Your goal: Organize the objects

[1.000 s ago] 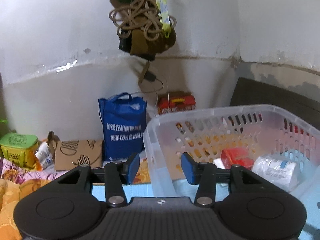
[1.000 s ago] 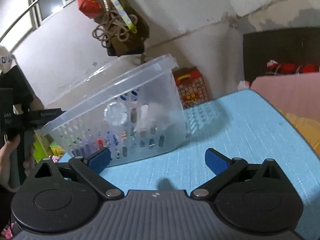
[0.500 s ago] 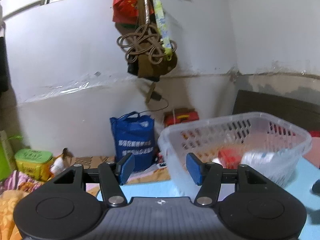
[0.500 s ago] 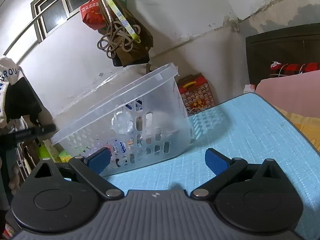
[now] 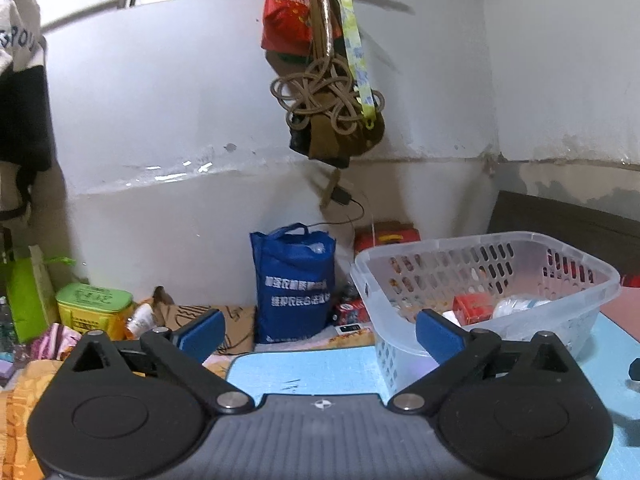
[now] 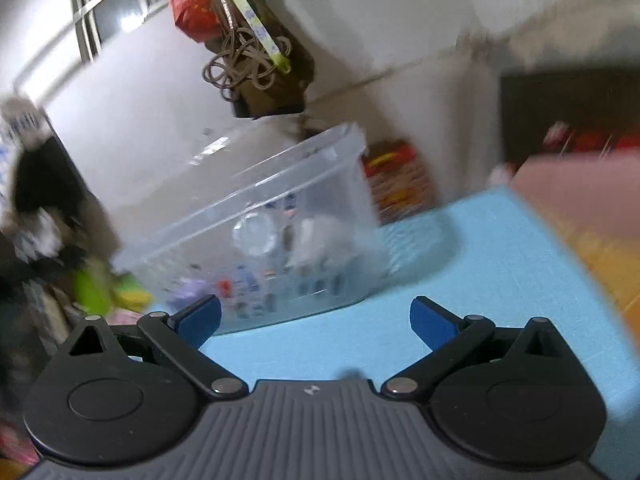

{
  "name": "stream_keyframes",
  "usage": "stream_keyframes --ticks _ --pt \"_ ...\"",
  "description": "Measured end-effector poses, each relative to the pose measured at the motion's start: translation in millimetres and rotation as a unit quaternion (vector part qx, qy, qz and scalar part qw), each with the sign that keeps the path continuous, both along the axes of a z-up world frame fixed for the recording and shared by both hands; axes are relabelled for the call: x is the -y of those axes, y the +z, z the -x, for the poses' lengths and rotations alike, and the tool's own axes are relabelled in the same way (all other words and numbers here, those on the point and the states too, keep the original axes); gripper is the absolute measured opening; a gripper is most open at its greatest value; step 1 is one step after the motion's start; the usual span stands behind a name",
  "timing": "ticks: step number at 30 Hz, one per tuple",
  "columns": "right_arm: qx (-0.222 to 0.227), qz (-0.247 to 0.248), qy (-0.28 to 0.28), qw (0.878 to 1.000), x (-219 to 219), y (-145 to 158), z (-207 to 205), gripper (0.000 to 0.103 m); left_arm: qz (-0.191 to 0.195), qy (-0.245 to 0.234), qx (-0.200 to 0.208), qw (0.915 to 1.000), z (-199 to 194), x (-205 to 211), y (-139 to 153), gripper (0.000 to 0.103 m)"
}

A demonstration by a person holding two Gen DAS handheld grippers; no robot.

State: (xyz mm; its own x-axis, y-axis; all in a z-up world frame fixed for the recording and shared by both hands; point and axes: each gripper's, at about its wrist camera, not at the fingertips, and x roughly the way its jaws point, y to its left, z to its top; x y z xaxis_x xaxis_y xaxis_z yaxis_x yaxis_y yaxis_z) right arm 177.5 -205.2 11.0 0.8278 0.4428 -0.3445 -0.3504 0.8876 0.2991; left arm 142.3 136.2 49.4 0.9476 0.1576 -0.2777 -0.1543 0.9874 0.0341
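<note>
- Both tools are empty — the left tool (image 5: 320, 330) has its blue pads spread wide with nothing between them, and the right tool (image 6: 316, 322) is just as wide, nothing held.
- The clear basket (image 5: 600, 280) sits on the blue surface (image 5: 304, 376), toward the far edge on the left view's right side; from the right view the same basket (image 6: 320, 168) stands near the far left corner of the surface (image 6: 480, 264).
- Inside it there's already a load: a red box (image 5: 474, 308) and a white roll (image 5: 520, 306) lie on the bottom, touching or nearly so, with more small items behind the slotted wall that I can't make out.
- The right view is blurred, so the basket's contents there are only pale shapes.
- My read — the gathering looks largely done. The bare blue surface in front of both tools shows no loose item waiting to go in.
- One small dark thing (image 5: 634, 368) peeks in at the right edge of the left view; too cut off to say what it is.
- What's left, as I judge it: little or nothing on the surface itself. The blue bag (image 5: 294, 284) and the green tub (image 5: 94, 308) beyond the far edge look like room clutter, not part of the job.
</note>
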Motion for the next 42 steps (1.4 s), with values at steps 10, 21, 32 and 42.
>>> stream_keyframes --ticks 10,21,32,42 --pt "0.056 0.089 -0.067 0.992 -30.8 58.4 36.4 0.103 -0.002 -0.048 -0.037 0.9982 24.8 28.9 17.1 0.102" --pt "-0.038 0.092 -0.031 0.995 -52.1 100.4 -15.1 0.103 -0.019 -0.06 -0.098 0.9933 -22.0 74.1 41.9 0.102" --pt "-0.049 0.13 -0.029 0.99 -70.7 98.0 -32.9 0.103 0.028 -0.069 -0.116 0.9905 -51.5 70.7 34.2 0.102" --pt "-0.032 0.155 -0.014 0.987 -88.0 96.7 -28.5 0.103 0.021 -0.056 -0.126 0.9902 -55.3 72.5 27.8 0.102"
